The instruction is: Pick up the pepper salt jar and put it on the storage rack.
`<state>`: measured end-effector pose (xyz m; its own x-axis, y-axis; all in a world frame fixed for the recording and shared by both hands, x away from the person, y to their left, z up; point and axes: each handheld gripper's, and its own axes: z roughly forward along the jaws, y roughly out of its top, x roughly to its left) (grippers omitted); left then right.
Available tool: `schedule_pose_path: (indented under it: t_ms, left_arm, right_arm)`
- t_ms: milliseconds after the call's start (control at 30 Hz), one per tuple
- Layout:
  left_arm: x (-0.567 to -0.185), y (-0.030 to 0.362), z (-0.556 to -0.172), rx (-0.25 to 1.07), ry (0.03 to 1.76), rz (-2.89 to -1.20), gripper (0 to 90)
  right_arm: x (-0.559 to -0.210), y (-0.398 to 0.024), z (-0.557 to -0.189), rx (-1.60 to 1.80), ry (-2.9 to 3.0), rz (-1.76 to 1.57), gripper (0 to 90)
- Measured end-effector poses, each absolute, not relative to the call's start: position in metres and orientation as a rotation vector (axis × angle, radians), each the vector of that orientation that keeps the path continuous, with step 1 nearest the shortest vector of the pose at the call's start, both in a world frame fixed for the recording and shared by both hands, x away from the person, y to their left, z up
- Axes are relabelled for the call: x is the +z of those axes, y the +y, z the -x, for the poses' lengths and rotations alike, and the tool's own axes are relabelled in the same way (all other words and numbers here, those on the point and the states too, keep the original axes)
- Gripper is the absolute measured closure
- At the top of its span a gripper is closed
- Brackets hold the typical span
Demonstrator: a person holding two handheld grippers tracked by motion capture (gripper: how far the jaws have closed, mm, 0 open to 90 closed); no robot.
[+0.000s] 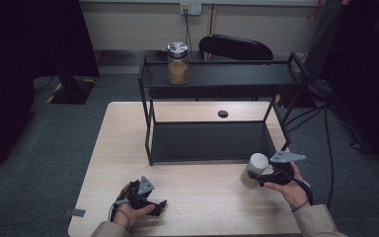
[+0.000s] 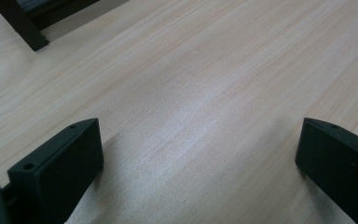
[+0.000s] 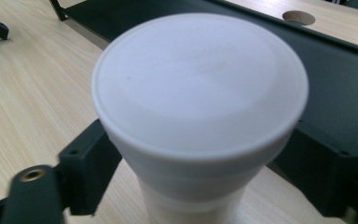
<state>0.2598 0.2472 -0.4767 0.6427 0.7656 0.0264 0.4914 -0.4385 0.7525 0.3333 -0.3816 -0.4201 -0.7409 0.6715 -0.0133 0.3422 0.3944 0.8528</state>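
A pale wooden table (image 1: pixel 128 143) with fine straight grain sits on grey carpet, its rectangular top carrying a black metal rack (image 1: pixel 217 118) of thin square bars. The rack's lower tray lies flat on the table towards the far edge, reaching almost to the far right corner, and its upper shelf stands over it on four slim posts. A small round cable hole (image 1: pixel 222 114) shows in the wood behind the lower tray.

The near half of the table is bare, smooth wood from the left edge to the right, leaving open room in front of the rack.

On the left end of the upper shelf stands a clear glass jar (image 1: pixel 177 64) with a shiny metal lid, partly filled with something brown.

Near the right edge of the table, just in front of the rack's near right post, a white, matte foam cup (image 1: pixel 254 169) with a flat round lid is held tilted; the lid faces the camera in the right gripper view. The right tongs (image 1: pixel 262 178) are clamped on its ribbed wall below the rim, one black pad on each side. The rack's front bar lies close behind it.

Near the front edge, left of centre, the left tongs (image 1: pixel 159 205) rest low over bare wood, spread wide with nothing between them.
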Motion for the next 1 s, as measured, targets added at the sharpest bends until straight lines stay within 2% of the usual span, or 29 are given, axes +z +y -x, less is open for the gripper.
schedule_pose_path:
  t_ms: [233, 667, 1000]
  left_arm:
    - [-0.477, 0.247, -0.260, 0.476, 0.975, -2.124, 0.0]
    - [-0.477, 0.247, -0.260, 0.476, 0.975, -2.123, 0.0]
    - [-0.477, 0.247, -0.260, 0.476, 0.974, -2.124, 0.0]
  right_arm:
    - [-0.420, -0.384, -0.337, 1.291, 2.320, -0.809, 34.5]
    - [-0.424, -0.384, -0.333, 1.307, 2.290, -0.818, 35.3]
    - [-0.410, -0.382, -0.330, 1.280, 2.305, -0.782, 35.4]
